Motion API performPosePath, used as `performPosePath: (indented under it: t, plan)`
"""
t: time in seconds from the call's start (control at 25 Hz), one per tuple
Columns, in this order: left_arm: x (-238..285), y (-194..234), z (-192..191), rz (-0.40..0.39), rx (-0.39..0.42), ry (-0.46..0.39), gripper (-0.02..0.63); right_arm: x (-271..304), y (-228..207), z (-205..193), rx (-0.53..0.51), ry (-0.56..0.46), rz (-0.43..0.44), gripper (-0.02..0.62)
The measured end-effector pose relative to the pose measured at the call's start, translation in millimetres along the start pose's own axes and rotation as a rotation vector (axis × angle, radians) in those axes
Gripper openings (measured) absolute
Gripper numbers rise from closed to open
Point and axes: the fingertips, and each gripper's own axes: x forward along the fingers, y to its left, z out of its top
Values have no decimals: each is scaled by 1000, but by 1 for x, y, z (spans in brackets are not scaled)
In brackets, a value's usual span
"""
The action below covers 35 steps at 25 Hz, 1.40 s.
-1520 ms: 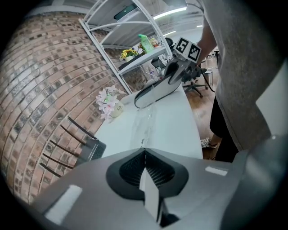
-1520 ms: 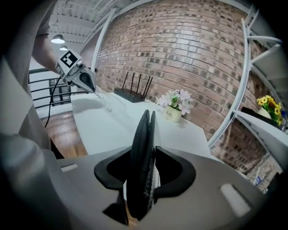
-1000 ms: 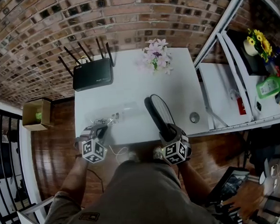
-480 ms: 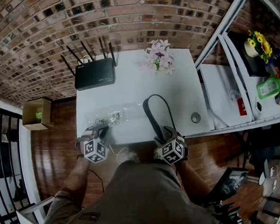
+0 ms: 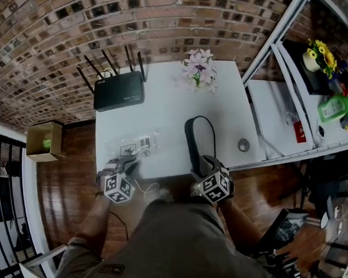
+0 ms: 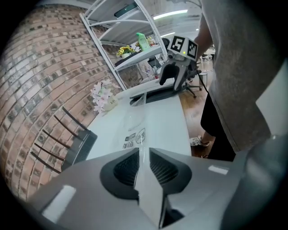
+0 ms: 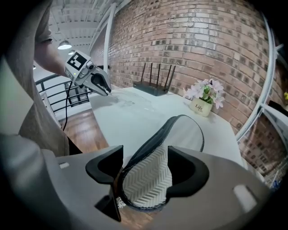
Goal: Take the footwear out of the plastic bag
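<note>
Just eased apart to a slit at the left gripper, with a thin film edge of the clear plastic bag in the gap, unpinched. Just spread fully wide at the right gripper, loose around the heel of the slipper. Shown only there: pale chevron-ribbed sole. From overhead: dark, on edge, outside the bag, right of it on the white table.

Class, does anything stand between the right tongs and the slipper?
Nothing visible does. The right tongs, whose jaws have just been opening, stand wide with the slipper end between them at the table edge; the plastic bag lies apart, to its left.
</note>
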Motion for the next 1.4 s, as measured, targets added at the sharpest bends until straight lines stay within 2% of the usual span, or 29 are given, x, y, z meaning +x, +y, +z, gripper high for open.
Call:
performPosePath:
  t: [0.04,0.08,0.2,0.32,0.44,0.64,0.72,0.96,1.12,1.4]
  plan:
    - [0,-3,0,-8,-8,-12,98,-1,0,2,-1,-5,0,322]
    - [-1,-5,1,-15,-16,-23,125,-2,1,4,-2,-9,0,322]
    - [-6,-12,3,-17,-41,-57,158,-5,3,9,-6,-20,0,317]
    - [-12,-13,7,15,-85,-97,161,-9,3,15,-6,-44,-2,300]
    - [-21,-13,16,48,-184,-155,152,-14,3,23,7,-93,9,259]
    - [-36,-15,38,83,-461,-283,80,-31,2,43,36,-202,53,220]
    - [-41,-18,53,93,-534,-331,58,-41,-1,46,47,-247,67,202]
    - [-57,-43,118,131,-639,-456,17,-82,-10,40,82,-370,124,156]
    - [-60,-69,154,160,-705,-514,3,-115,-16,27,145,-448,168,124]
    - [-76,-122,207,221,-844,-557,2,-177,-16,-7,242,-547,237,53]
